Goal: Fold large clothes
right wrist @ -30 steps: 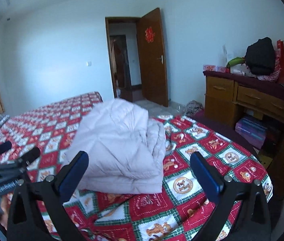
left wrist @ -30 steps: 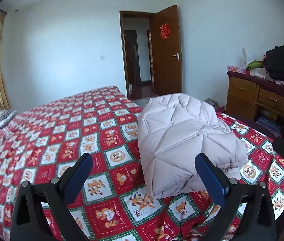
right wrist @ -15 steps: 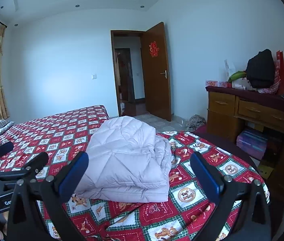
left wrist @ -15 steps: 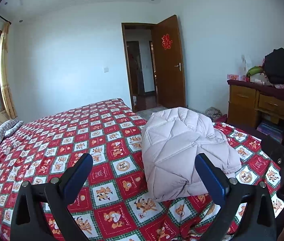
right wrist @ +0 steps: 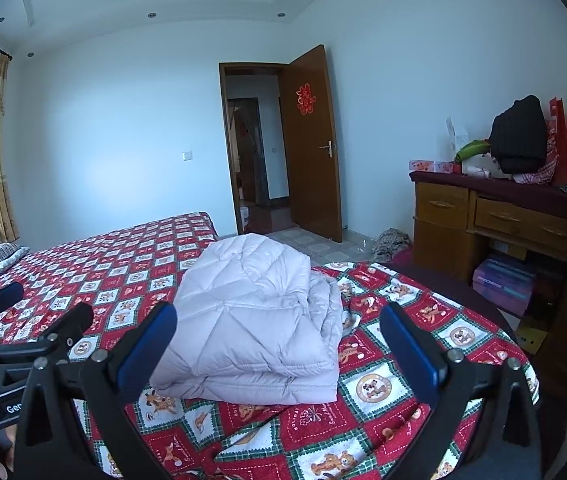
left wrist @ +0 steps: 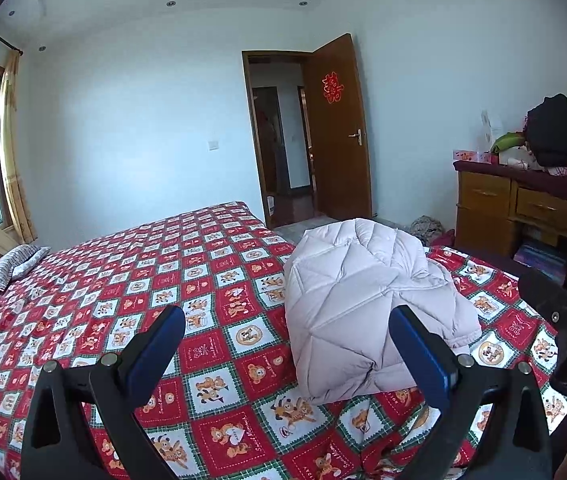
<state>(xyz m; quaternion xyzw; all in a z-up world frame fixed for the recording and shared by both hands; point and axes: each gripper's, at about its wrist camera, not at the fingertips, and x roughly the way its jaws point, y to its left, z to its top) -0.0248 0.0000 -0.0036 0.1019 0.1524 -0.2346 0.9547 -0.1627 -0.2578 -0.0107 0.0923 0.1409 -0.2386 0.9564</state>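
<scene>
On the bed, the folded jacket lies ahead between both empty, spread grippers: left hand-held gripper, right hand-held gripper, about equally near.

You have open bedspread to the left of the folded jacket, free for passing. On the right, the wooden dresser stands near the bed's corner, narrowing your way there.

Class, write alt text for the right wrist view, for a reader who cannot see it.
A pale quilted coat lies folded in a thick bundle on a bed with a red cartoon-bear cover. The right gripper in the foreground has its jaws open and empty. The left gripper shows at the left edge; an open door stands behind.
</scene>
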